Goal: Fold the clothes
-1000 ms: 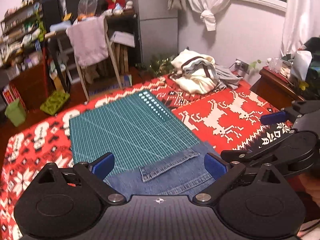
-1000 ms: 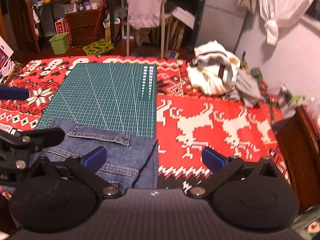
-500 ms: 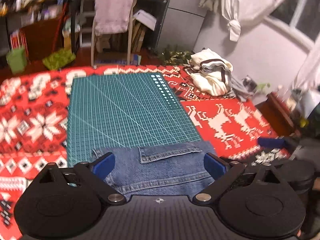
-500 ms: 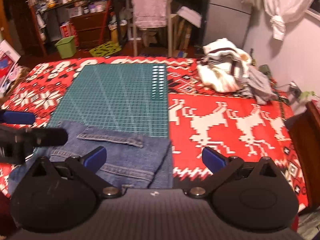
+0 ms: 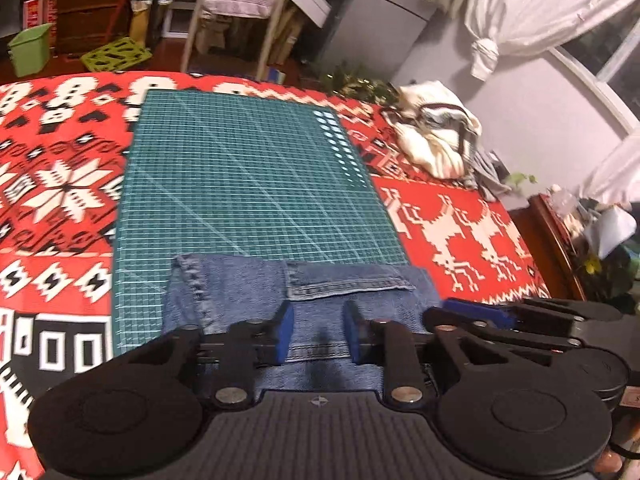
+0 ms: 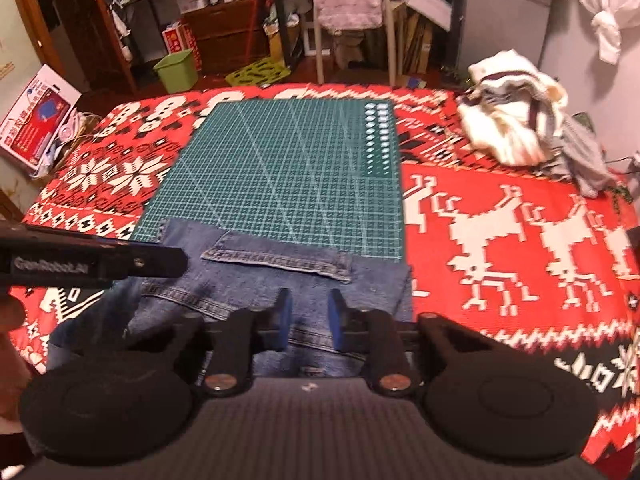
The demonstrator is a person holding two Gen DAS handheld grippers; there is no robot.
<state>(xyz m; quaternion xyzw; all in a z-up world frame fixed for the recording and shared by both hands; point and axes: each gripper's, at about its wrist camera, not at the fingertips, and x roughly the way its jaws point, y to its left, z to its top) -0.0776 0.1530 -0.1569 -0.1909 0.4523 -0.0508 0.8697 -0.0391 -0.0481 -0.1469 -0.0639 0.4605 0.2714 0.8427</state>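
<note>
Folded jeans [image 5: 240, 292]: near edge of green cutting mat [image 5: 248, 184] on bed. Left hand-held gripper [image 5: 316, 336] and right hand-held gripper [image 6: 306, 322]: pads narrowed, denim between, clamping uncertain. Risk: shallow bite slips, fold collapses.

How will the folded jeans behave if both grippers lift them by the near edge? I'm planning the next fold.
The jeans look like thick, layered denim, so they are probably heavy for their size and will likely sag between the left gripper and right gripper. The loose folded-over hem may flop open. On the cutting mat they would probably drag rather than slide.
</note>
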